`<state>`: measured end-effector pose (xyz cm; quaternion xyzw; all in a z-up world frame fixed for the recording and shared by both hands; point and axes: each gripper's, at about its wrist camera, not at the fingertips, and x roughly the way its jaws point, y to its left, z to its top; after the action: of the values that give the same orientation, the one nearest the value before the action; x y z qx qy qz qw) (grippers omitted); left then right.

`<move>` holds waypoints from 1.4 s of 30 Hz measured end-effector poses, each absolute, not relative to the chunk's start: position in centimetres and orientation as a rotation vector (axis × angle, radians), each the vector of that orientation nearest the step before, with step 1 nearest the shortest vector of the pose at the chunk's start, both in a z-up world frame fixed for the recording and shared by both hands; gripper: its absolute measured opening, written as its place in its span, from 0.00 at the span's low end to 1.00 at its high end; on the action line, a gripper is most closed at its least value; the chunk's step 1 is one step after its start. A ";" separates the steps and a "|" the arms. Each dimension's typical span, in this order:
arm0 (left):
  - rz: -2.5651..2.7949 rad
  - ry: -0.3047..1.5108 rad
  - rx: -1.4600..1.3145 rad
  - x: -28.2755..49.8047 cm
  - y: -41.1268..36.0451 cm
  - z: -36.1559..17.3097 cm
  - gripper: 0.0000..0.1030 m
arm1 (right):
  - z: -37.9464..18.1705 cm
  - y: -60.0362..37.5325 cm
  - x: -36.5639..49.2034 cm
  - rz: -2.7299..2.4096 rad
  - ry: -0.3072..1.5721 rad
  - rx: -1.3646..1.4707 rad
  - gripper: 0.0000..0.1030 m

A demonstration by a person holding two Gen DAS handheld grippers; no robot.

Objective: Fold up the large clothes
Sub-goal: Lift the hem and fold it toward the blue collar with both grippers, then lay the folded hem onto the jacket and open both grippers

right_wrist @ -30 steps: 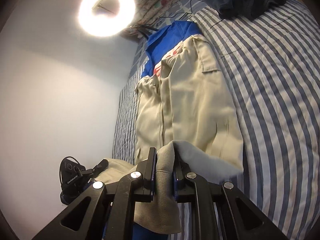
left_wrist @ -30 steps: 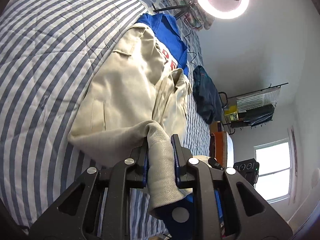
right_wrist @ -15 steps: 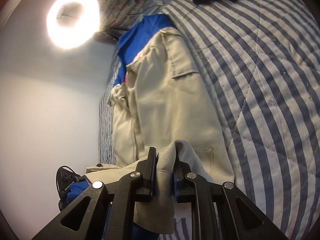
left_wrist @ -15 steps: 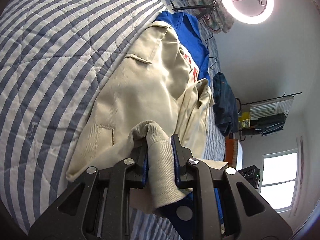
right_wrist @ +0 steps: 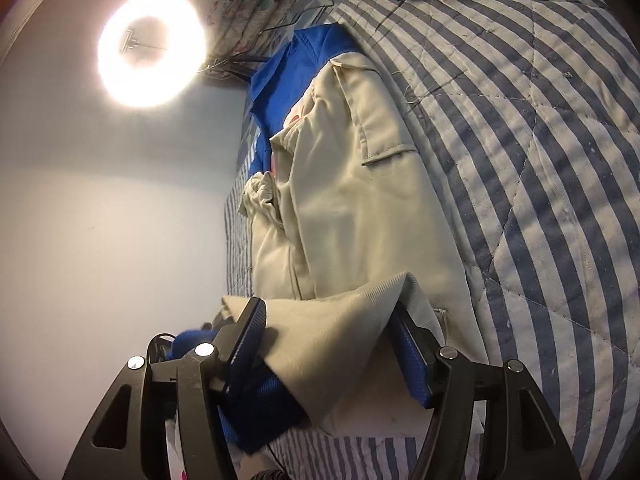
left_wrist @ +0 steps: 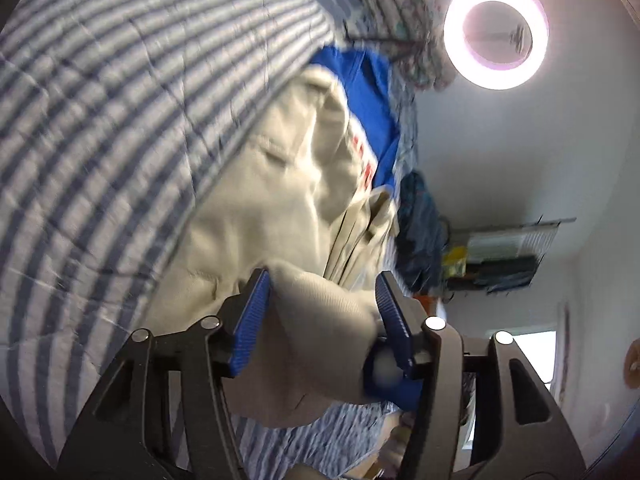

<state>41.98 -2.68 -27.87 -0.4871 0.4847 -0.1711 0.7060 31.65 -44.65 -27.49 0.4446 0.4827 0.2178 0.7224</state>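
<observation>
Both grippers have just let go. A second ago, and half a second ago too, the left gripper [left_wrist: 322, 312] and the right gripper [right_wrist: 326, 338] were each clamped tight on a bunched edge of the beige jacket [right_wrist: 360, 208]; their jaws have just been opening and now stand well apart. In the left wrist view the cloth still fills the gap, bulging between the blue pads [left_wrist: 250, 324] without being pinched. In the right wrist view a slack fold of the hem [right_wrist: 340, 320] drapes across the gap, resting against the pads rather than squeezed by them.

The jacket lies lengthwise on the striped quilt [right_wrist: 540, 140] of the bed, its blue lining [right_wrist: 288, 76] and collar at the far end towards the ring light [right_wrist: 152, 48]. A chest pocket flap faces up, and the near end, the part that was carried, sits doubled over the body of the garment. The left wrist picture is smeared with motion, so fine creases there cannot be read.

Judging from this, the release marks the end of one fold: the bottom of the jacket has been brought up over itself and set down. The fold looks loose rather than flat, since cloth heaps up at both grippers. The likely next need is to draw the grippers back clear of the fabric without dragging it, then take a fresh hold for another fold or a smoothing pass. A snag of the hem on a pad as it withdraws could pull the fold open again.
</observation>
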 end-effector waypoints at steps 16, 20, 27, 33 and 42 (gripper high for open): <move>-0.460 1.119 -0.677 40.6 -4.0 -28.8 0.57 | -25.6 -46.9 27.1 0.500 0.978 0.661 0.57; -0.495 1.128 -0.644 40.8 -5.3 -29.1 0.57 | -25.1 -49.7 25.6 0.504 0.902 0.759 0.57; -0.512 1.150 -0.600 41.0 -7.3 -29.9 0.50 | -25.9 -45.8 26.9 0.531 0.980 0.533 0.57; -0.502 1.155 -0.581 40.4 -6.8 -29.8 0.21 | -27.9 -43.1 28.1 0.541 1.066 0.443 0.50; -0.470 1.154 -0.619 39.7 -6.2 -30.5 0.20 | -27.4 -42.9 26.4 0.532 1.055 0.384 0.31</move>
<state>39.68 -6.16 -30.46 -0.2853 0.5316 -0.2163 0.7676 26.45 -42.85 -27.35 0.1799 0.4941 0.2493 0.8132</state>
